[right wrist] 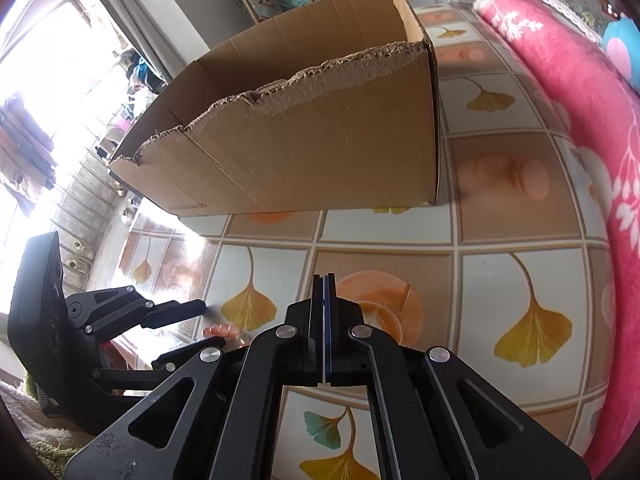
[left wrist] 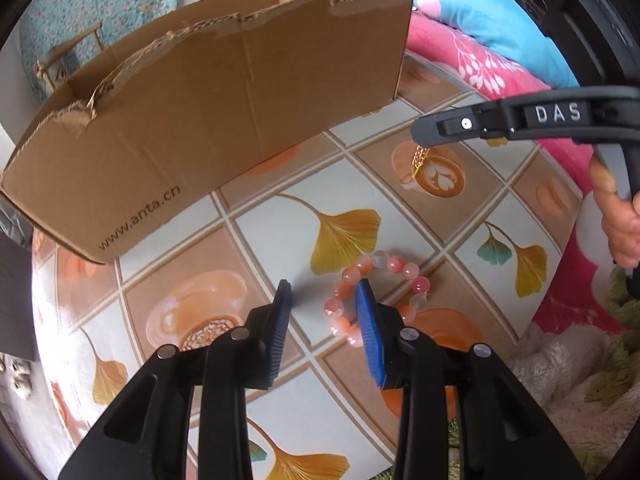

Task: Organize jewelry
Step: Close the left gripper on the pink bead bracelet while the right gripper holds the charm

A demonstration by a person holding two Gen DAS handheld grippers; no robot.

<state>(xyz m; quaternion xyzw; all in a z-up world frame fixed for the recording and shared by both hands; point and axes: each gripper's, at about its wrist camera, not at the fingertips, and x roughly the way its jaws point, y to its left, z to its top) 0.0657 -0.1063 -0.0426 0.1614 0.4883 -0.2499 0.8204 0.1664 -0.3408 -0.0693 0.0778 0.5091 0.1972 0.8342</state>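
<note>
A bracelet of pink and pale beads [left wrist: 378,264] lies on the leaf-patterned table [left wrist: 280,208]. My left gripper [left wrist: 324,292] hangs over it with its blue pads apart. The right pad rests over the ring and the left pad stands clear of the beads, so only the bracelet's left arc lies between them. In the right wrist view the left gripper [right wrist: 196,332] sits low at the left, beside a few beads [right wrist: 222,330]. My right gripper [left wrist: 416,128] [right wrist: 324,279] is shut, and a thin gold chain [left wrist: 420,160] dangles from its tip above the table.
An open cardboard box [left wrist: 224,120] [right wrist: 320,140] with torn rims stands on the far side of the table. A pink flowered blanket [left wrist: 480,68] [right wrist: 560,100] borders the right side. A person's hand [left wrist: 620,220] holds the right gripper's handle.
</note>
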